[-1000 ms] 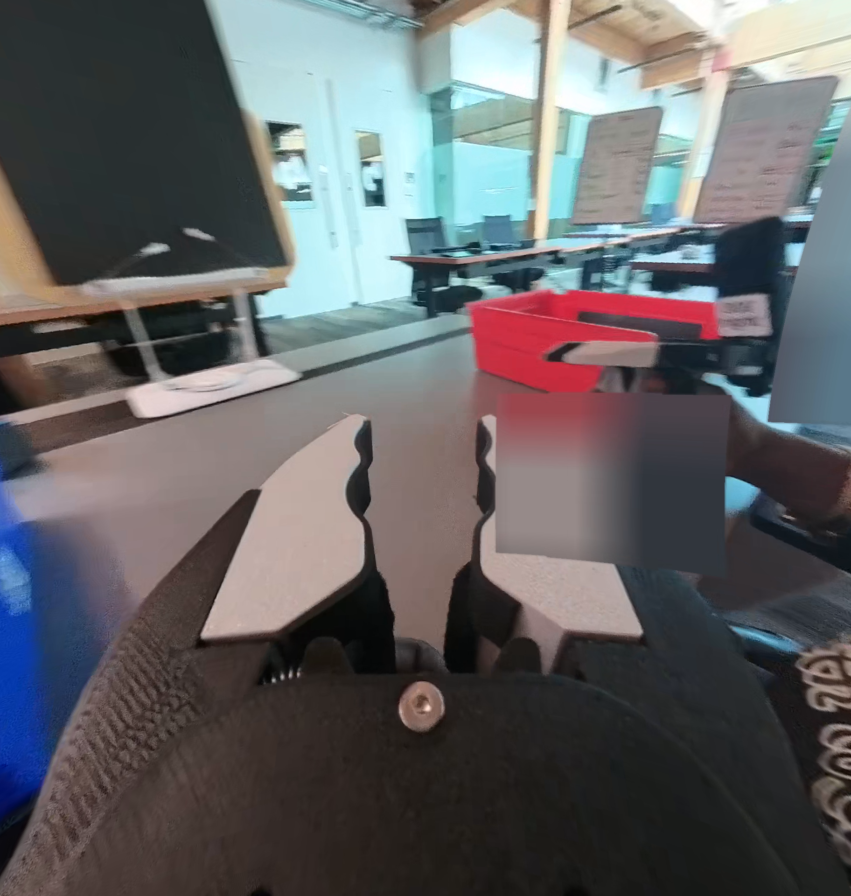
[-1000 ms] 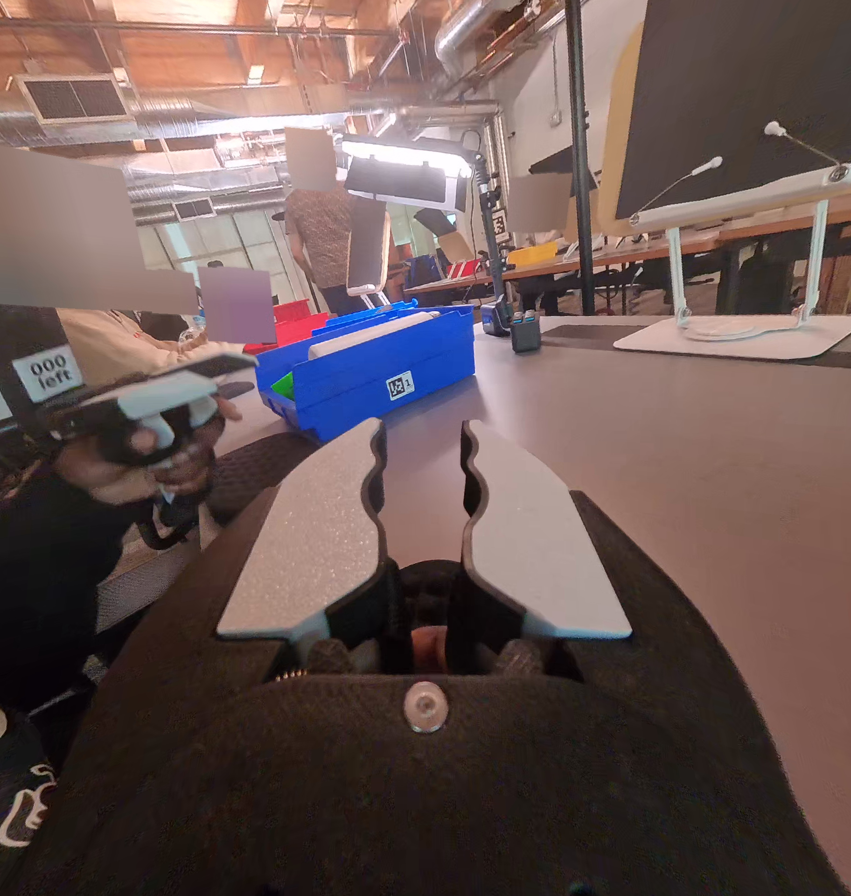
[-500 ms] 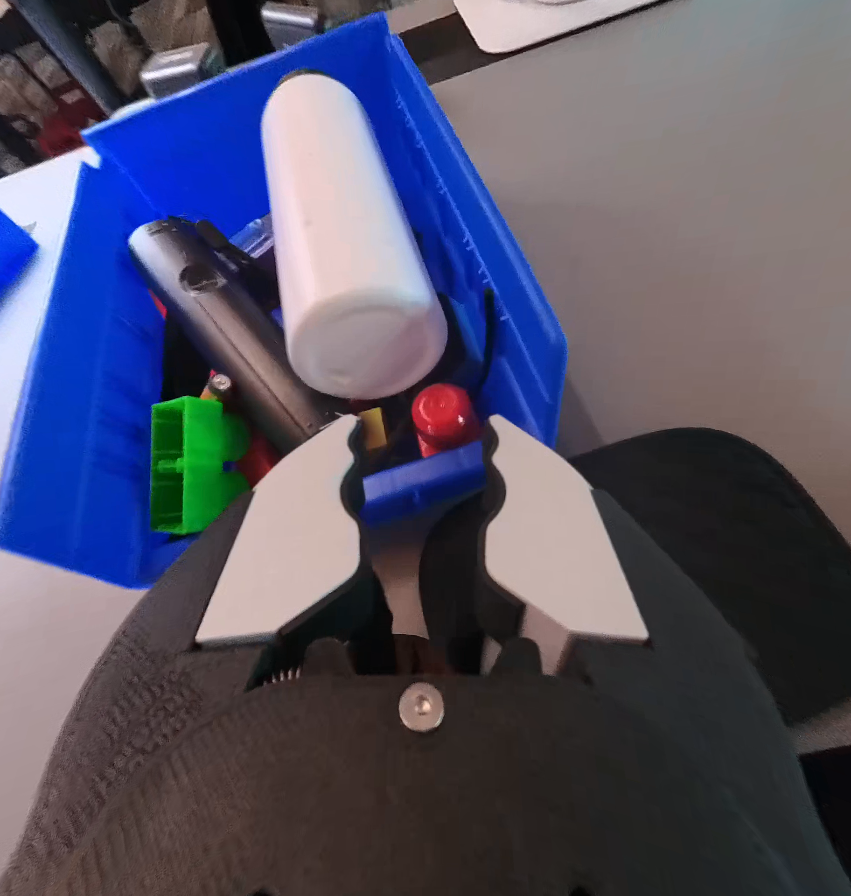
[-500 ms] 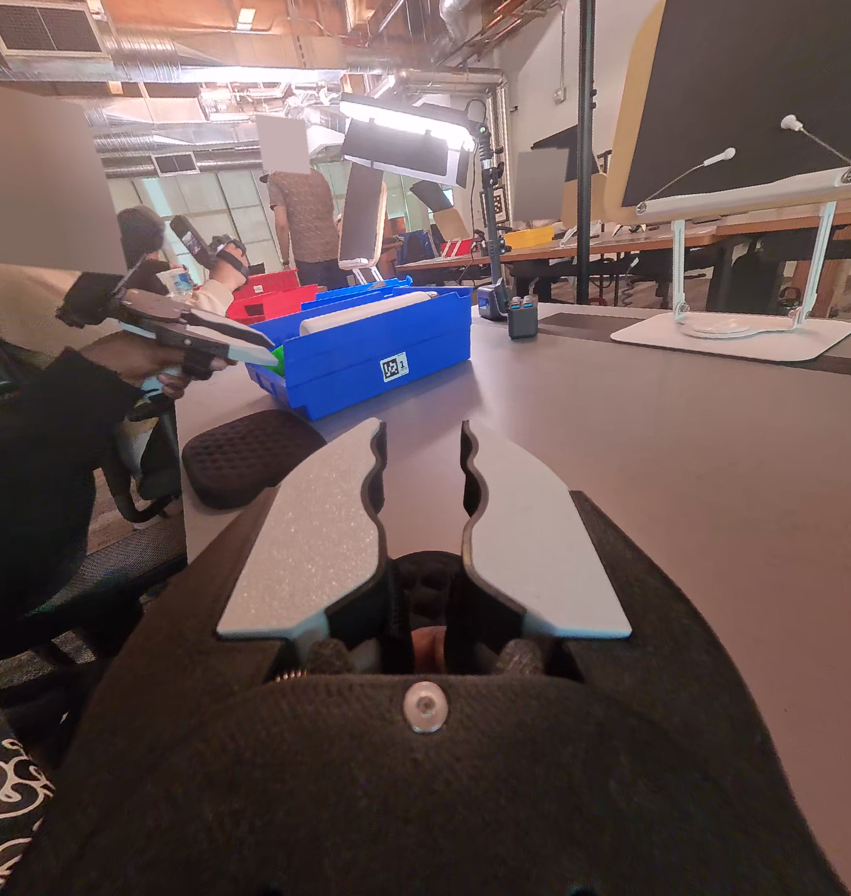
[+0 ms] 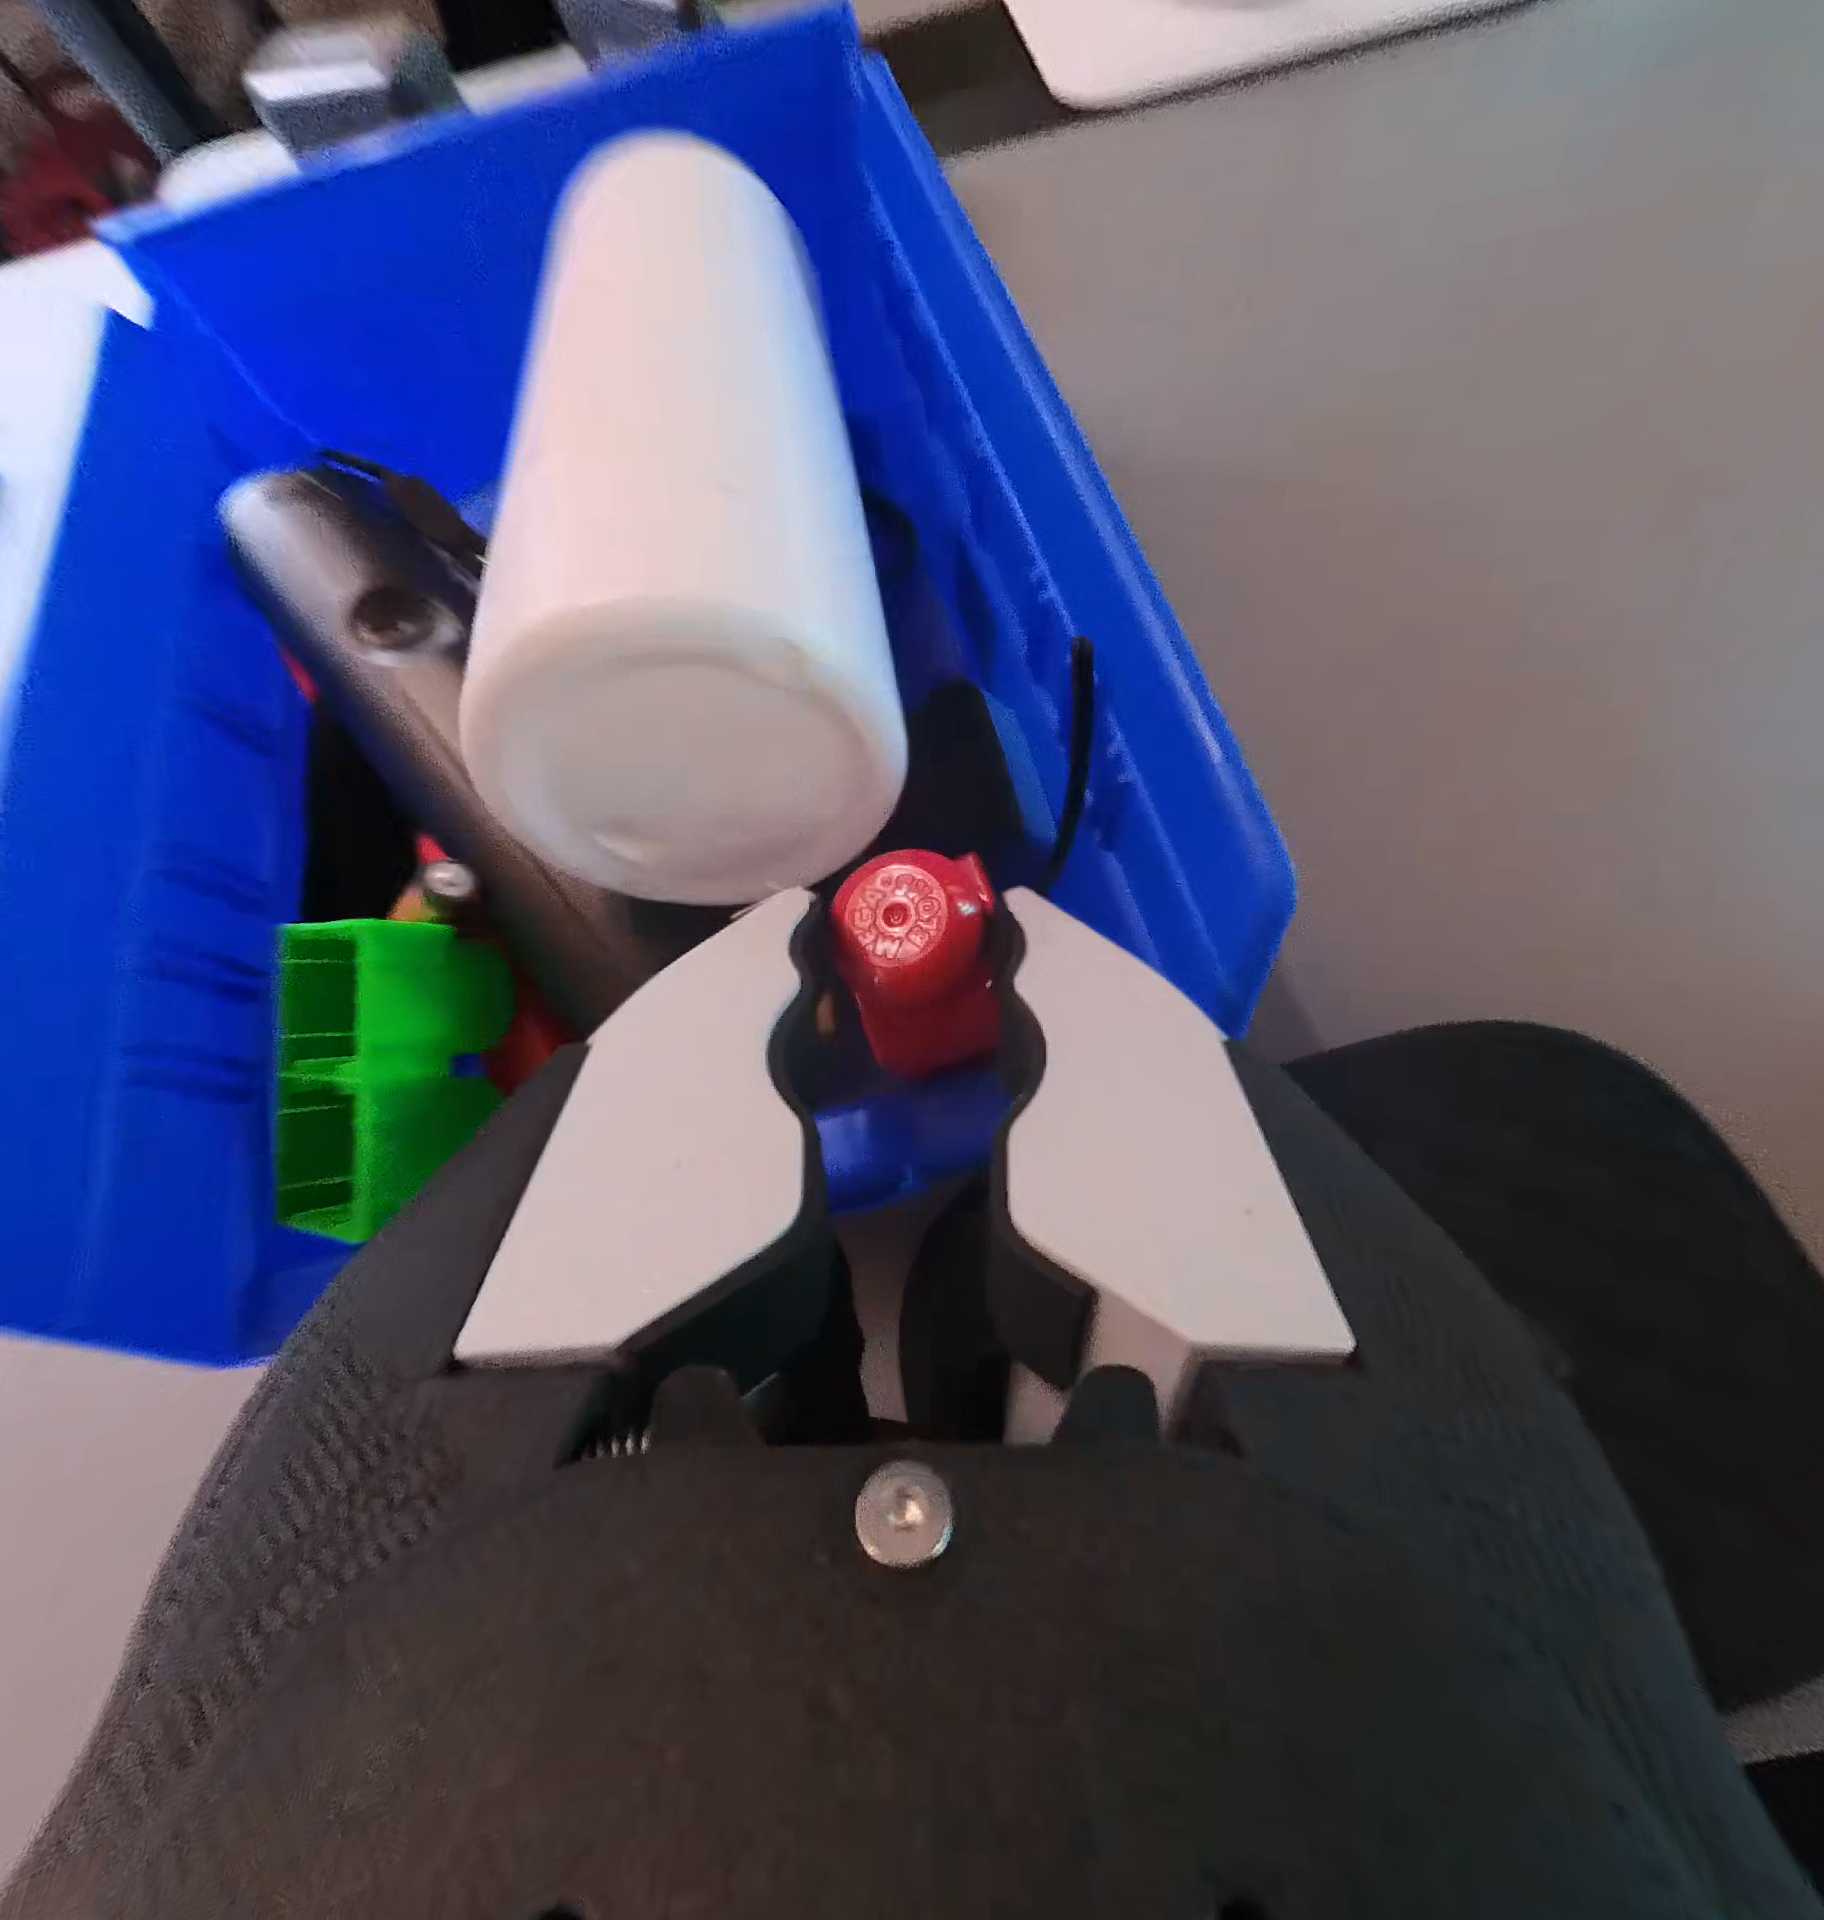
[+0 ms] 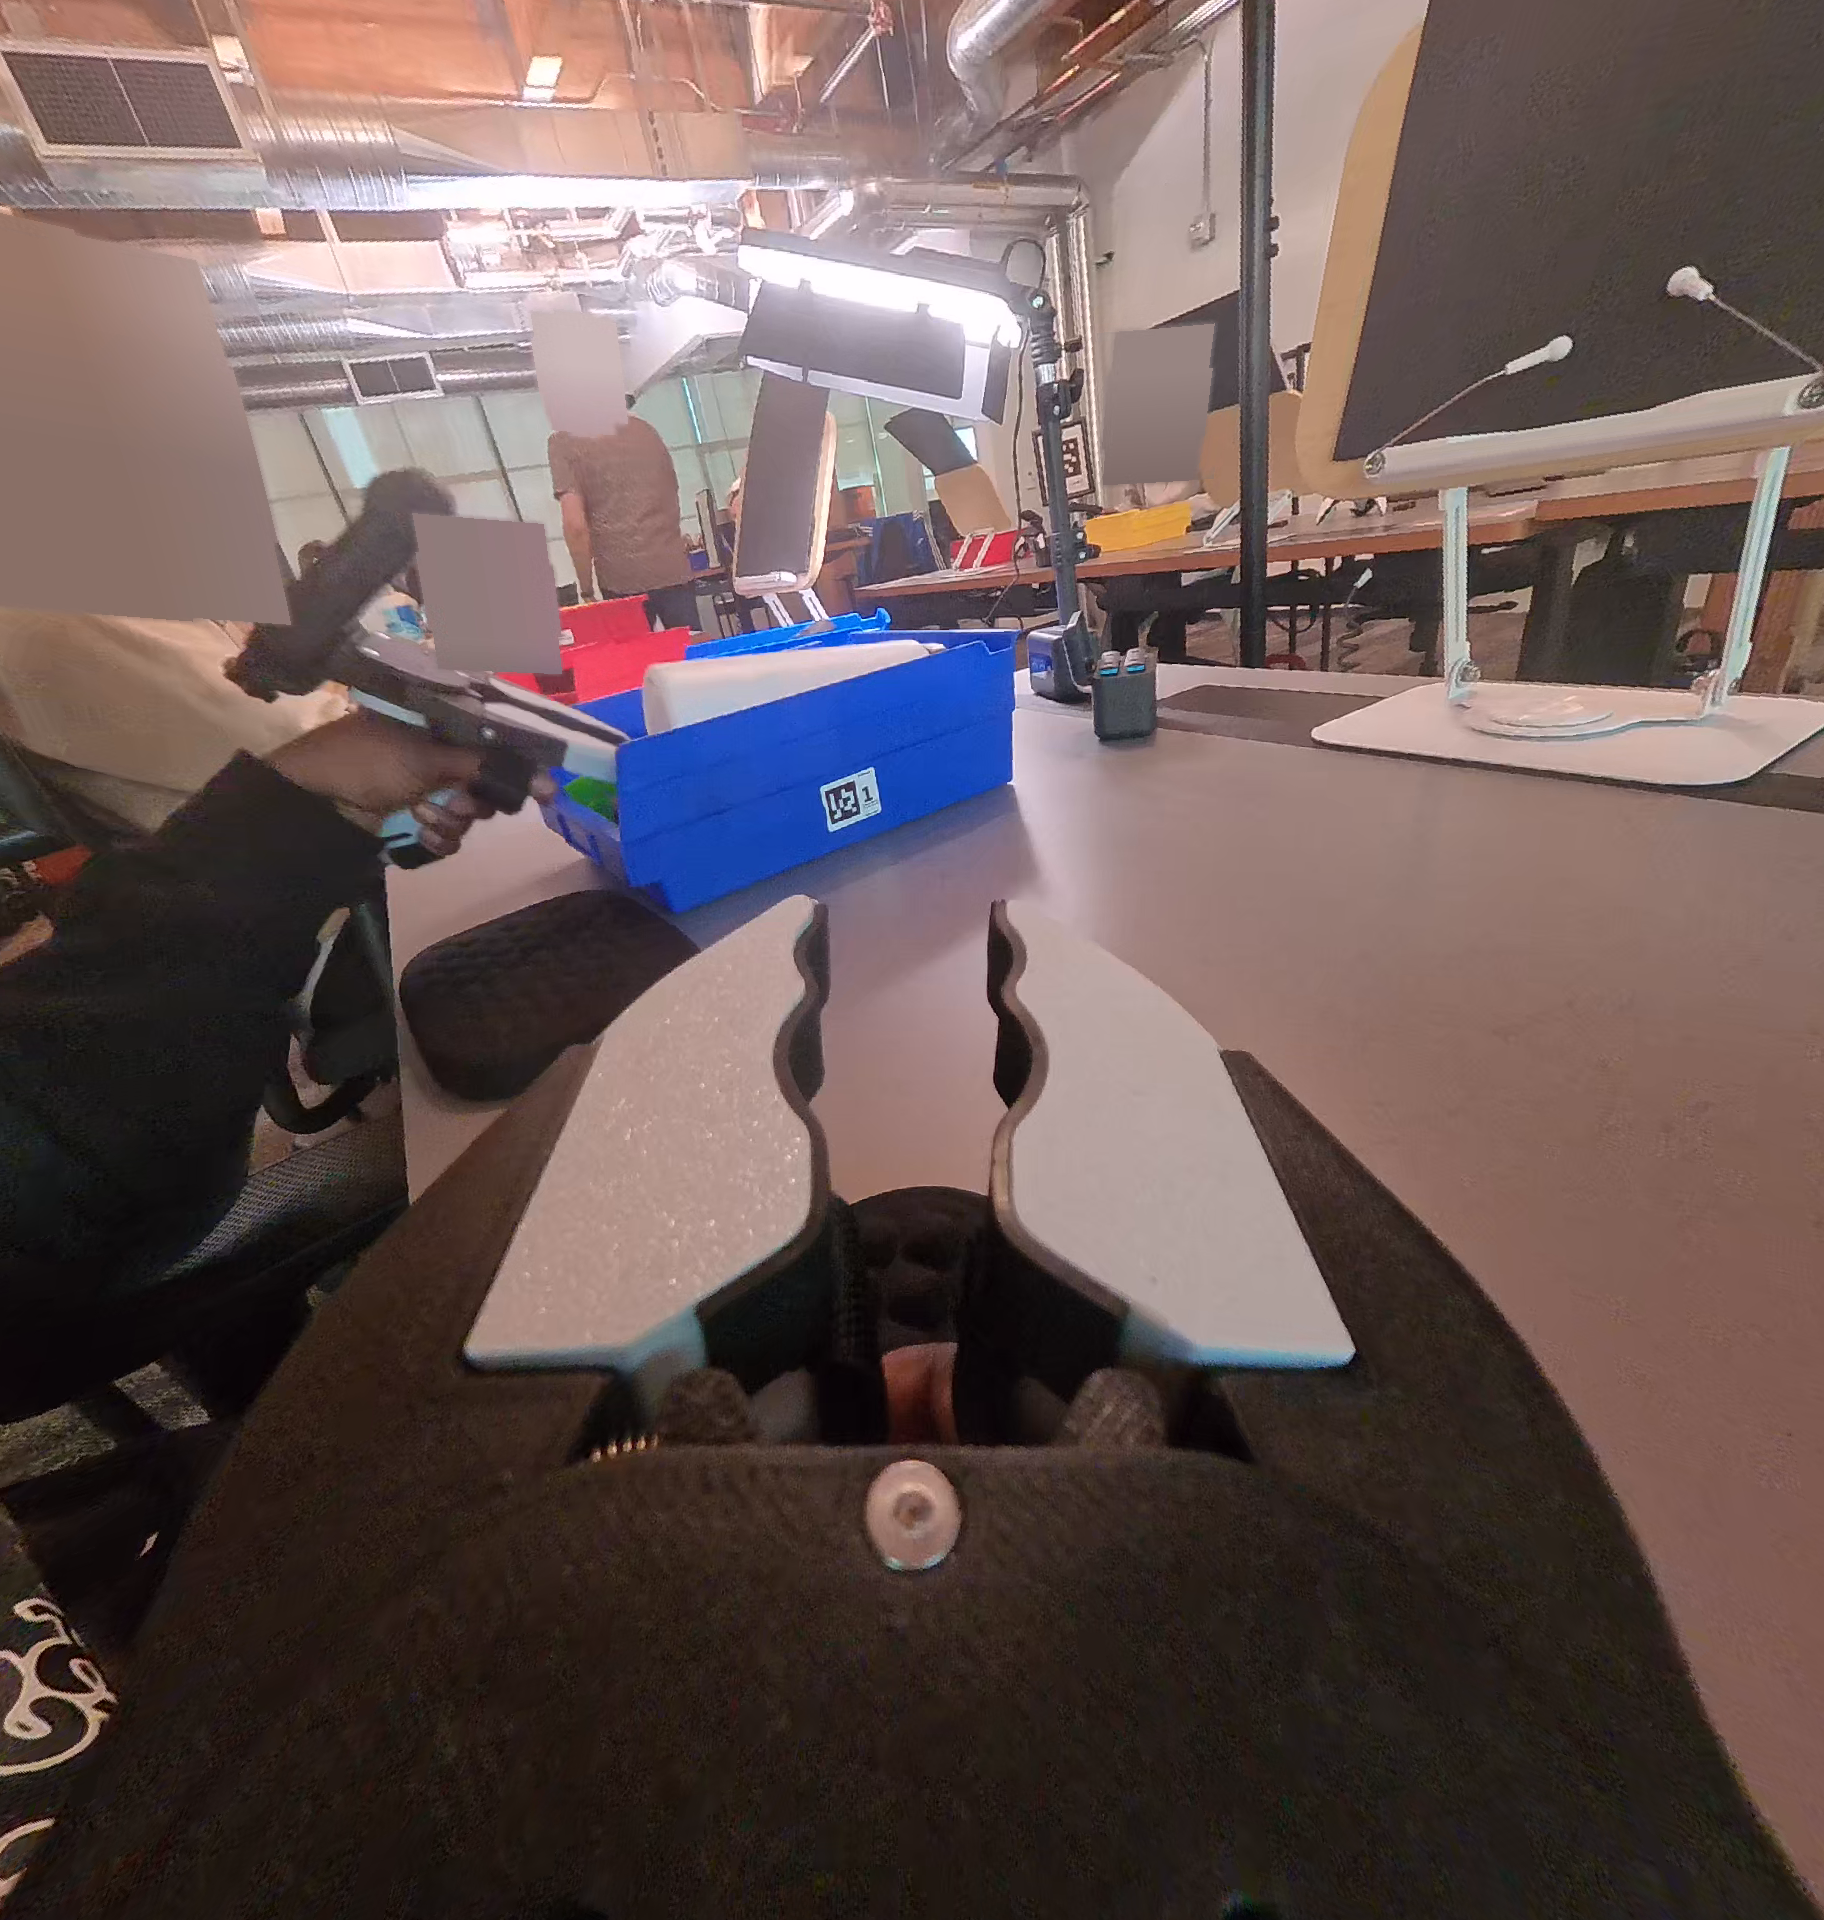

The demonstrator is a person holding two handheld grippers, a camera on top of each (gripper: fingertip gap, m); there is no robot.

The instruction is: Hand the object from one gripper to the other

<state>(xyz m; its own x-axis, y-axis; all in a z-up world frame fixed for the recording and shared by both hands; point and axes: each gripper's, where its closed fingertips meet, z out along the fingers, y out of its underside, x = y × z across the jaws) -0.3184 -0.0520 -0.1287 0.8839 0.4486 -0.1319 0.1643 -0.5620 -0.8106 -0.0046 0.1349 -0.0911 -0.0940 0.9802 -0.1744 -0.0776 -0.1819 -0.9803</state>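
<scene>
Grey table [image 6: 1407, 987]: left gripper [image 5: 908, 914] jaws apart around red piece [image 5: 913, 966] in blue bin [image 5: 160, 831]; right gripper [image 6: 906, 925] parted, empty.

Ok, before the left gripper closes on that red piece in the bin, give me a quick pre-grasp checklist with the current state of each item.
1. Left gripper open: ok.
2. Red piece between the fingers: ok.
3. Fingers touching the red piece: cannot tell, the picture is blurred.
4. White cylinder clear of the left finger tip: not ok, it sits right against it.
5. Blue bin near wall clear of the fingers: cannot tell.
6. Right gripper open, empty, over the table, ready to receive: ok.
</scene>
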